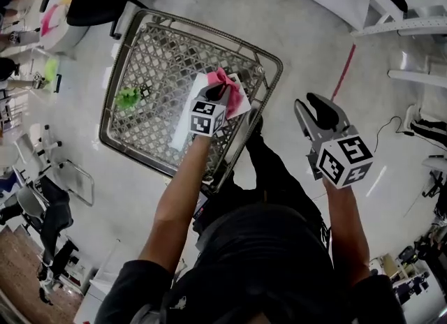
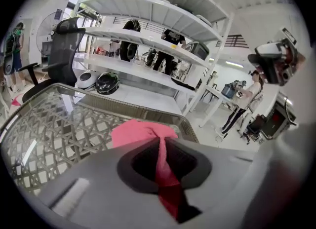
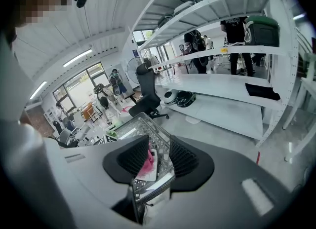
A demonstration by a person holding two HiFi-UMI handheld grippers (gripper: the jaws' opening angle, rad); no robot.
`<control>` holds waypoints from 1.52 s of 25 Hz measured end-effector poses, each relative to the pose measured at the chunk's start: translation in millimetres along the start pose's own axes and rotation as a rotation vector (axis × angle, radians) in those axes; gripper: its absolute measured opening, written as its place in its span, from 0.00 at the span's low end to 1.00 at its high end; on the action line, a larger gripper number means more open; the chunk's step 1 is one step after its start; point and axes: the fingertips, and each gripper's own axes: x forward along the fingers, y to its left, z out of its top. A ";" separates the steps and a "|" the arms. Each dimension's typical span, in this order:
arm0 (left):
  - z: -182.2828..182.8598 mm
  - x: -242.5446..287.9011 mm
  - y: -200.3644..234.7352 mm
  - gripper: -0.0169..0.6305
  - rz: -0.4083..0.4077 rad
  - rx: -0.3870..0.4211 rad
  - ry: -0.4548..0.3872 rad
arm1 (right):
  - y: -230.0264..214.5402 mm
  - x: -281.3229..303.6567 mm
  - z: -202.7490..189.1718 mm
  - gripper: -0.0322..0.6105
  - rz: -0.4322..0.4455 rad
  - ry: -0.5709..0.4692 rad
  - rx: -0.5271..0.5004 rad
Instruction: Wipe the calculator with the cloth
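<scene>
I am standing on a pale floor (image 1: 314,29) beside white shelving (image 2: 148,35), leaning over a wire-mesh tabletop (image 1: 150,57). My left gripper (image 1: 215,93) is pinching the pink cloth (image 1: 230,92) in its fingers, over the white calculator (image 1: 186,119) near the tabletop's right corner. My right gripper (image 1: 311,104) is hovering well right, fingers spread and empty. The cloth is hiding the calculator's keys.

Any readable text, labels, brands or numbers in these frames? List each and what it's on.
No readable words or numbers in any view.
Left gripper cube: black-and-white square patterns, no letters.
Right gripper cube: the same, patterns only.
Calculator: partly under the cloth; any key print is too small to read.
Tag in the basket: square pattern, no text.
</scene>
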 end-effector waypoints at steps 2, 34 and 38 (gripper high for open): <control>4.2 10.5 -12.0 0.16 -0.030 0.020 0.004 | -3.7 0.5 -1.5 0.23 -0.006 0.003 0.008; -74.1 -75.4 46.3 0.16 0.108 -0.087 0.046 | 29.1 10.4 -10.6 0.23 0.035 0.021 -0.016; -71.5 -81.4 47.2 0.16 0.111 -0.085 0.032 | 29.9 11.7 -14.6 0.23 0.034 0.031 -0.012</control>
